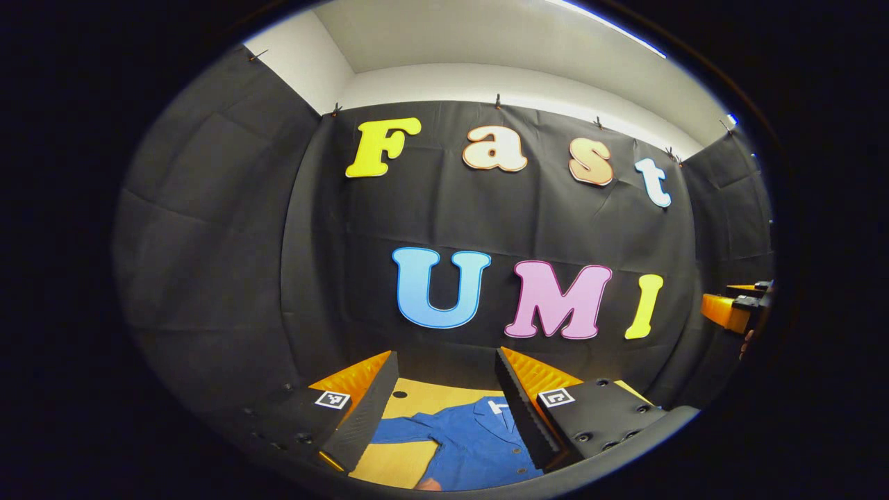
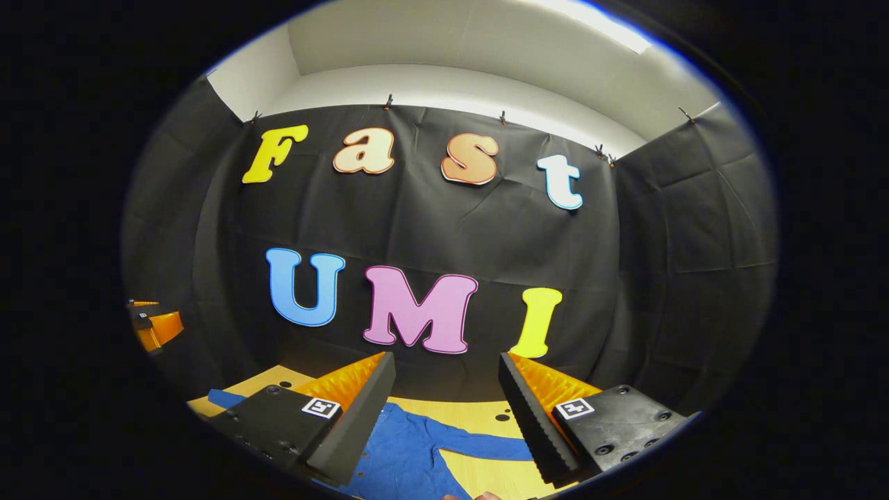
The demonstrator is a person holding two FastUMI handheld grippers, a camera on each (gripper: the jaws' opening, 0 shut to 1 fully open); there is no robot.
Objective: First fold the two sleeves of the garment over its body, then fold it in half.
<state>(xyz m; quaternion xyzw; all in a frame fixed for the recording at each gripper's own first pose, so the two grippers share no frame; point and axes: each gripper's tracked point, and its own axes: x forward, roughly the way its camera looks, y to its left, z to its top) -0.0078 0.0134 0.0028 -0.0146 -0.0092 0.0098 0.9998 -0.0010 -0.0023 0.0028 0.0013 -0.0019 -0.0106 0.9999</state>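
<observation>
A blue button-up shirt lies flat on the wooden table, collar toward the wall. In the left gripper view one sleeve stretches out to the left. My left gripper hovers above the shirt, open with nothing between its fingers. In the right gripper view the shirt lies below, one sleeve reaching right and the other sleeve's end showing at far left. My right gripper is also raised over it, open and holding nothing.
The booth's black cloth wall stands close behind the table. Each view catches the other gripper off to the side, the right gripper and the left gripper. Small holes dot the tabletop. A bit of a hand shows at the bottom edge.
</observation>
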